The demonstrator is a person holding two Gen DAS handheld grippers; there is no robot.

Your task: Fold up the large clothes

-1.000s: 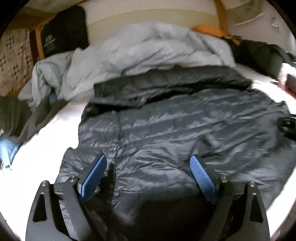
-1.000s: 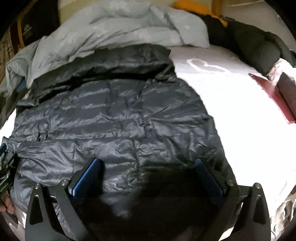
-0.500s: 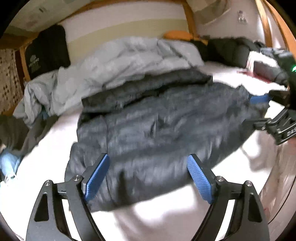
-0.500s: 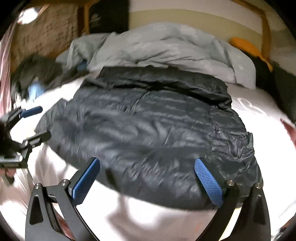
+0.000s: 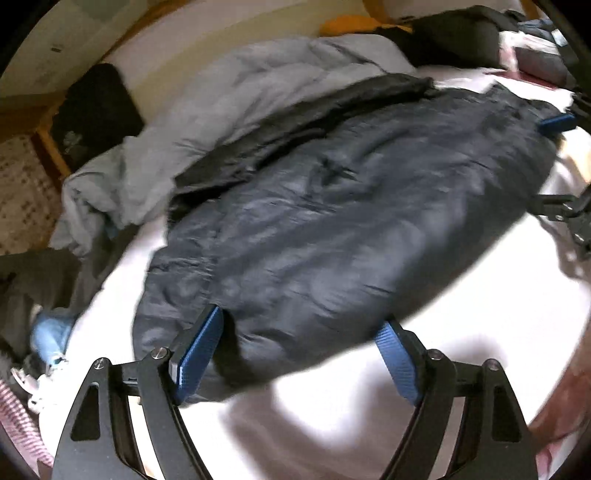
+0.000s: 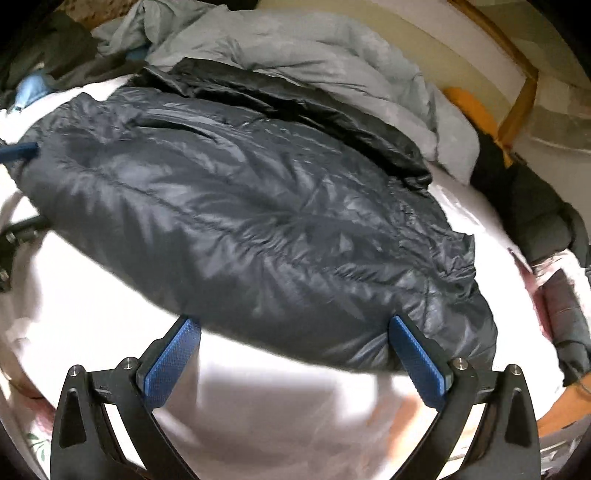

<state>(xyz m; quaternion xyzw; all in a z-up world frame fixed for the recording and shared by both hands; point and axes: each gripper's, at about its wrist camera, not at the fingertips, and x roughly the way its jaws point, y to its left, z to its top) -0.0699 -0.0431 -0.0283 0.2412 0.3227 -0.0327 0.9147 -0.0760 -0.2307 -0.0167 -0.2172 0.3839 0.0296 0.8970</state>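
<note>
Left wrist view: a dark puffy jacket [image 5: 332, 221] lies spread across a bed with a white sheet [image 5: 480, 332]. Behind it a pale grey duvet [image 5: 240, 92] is heaped against the wall, with a black cushion [image 5: 96, 110] at the wooden bed frame and an orange item [image 5: 354, 26] further along. The left claw [image 5: 299, 350] is wide open, though its jaws have just been closing a little; the jacket's near hem lies between the blue pads, which do not press on it. At the far right edge the right claw [image 5: 557, 162] is cut off, one blue pad at the jacket's far end. The picture is motion-blurred, and the clutter at the left edge is hard to make out. Right wrist view: the same jacket [image 6: 258, 221] fills the middle of the sheet [image 6: 277, 406]. The right claw [image 6: 295, 358] stands wide open at the near hem, holding nothing. A dark garment [image 6: 532, 206] lies at the right, and the left claw's blue pad [image 6: 18, 151] shows at the left edge.
</note>
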